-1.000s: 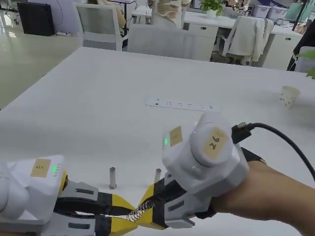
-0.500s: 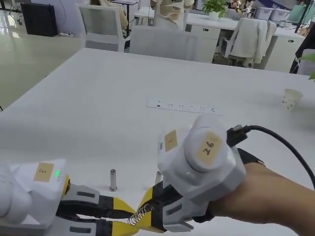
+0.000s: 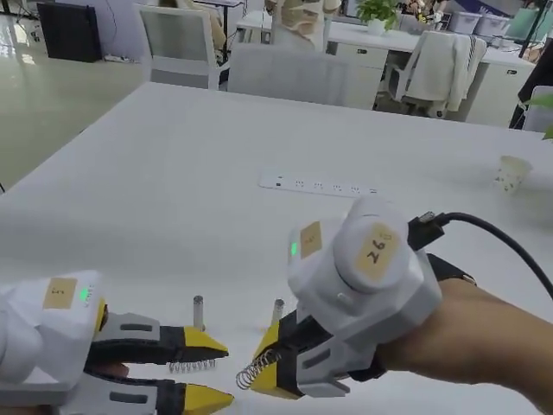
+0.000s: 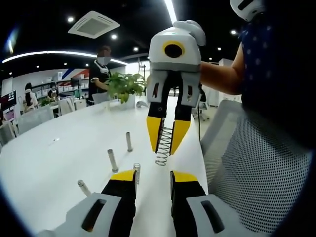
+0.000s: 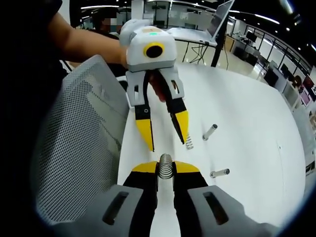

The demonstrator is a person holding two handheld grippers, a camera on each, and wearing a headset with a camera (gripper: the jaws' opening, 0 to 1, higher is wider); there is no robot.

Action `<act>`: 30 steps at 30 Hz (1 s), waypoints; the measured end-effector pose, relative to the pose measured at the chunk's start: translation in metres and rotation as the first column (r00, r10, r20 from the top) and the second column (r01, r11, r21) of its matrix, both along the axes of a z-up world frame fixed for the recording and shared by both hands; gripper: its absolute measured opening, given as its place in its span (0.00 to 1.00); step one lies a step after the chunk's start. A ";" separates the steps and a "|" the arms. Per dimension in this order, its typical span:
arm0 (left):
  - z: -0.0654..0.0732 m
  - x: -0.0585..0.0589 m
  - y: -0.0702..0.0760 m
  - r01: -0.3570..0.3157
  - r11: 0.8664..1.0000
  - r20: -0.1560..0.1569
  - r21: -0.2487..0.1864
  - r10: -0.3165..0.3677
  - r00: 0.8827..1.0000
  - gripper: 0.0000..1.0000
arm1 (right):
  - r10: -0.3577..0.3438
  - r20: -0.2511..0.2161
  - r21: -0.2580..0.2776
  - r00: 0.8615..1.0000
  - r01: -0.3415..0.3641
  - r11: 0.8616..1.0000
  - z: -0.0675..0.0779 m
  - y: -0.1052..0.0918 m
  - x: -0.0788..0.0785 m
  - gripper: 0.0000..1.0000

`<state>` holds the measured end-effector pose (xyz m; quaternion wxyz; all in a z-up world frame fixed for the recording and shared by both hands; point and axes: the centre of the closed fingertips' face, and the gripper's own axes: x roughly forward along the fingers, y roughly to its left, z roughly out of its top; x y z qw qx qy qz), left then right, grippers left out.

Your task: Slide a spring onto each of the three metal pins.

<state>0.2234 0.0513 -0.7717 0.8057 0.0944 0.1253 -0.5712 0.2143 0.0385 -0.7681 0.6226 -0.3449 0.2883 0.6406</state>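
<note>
Tools are parting; right tool [image 5: 166, 170] is clamping one spring [image 5: 166, 160]; left tool [image 3: 220, 373] is gaping, second spring [image 3: 192, 367] at its tips; pins [image 4: 112, 160] are standing bare.

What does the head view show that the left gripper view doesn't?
Head view: a power strip and a paper cup farther along the table. Left gripper view: a leafy plant and a mesh chair back. Both: the right gripper pinching a spring, and metal pins standing on the table.
</note>
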 end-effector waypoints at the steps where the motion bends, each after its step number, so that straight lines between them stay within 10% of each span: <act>1: -0.001 0.000 0.002 -0.009 1.000 -0.003 0.001 0.009 1.000 0.23 | -0.005 0.002 -0.003 1.000 0.005 1.000 0.000 -0.002 0.002 0.09; 30: -0.005 0.012 0.052 -0.261 0.963 -0.024 -0.067 0.260 0.965 0.47 | -0.145 0.029 -0.087 0.989 0.147 0.985 0.011 -0.059 0.048 0.09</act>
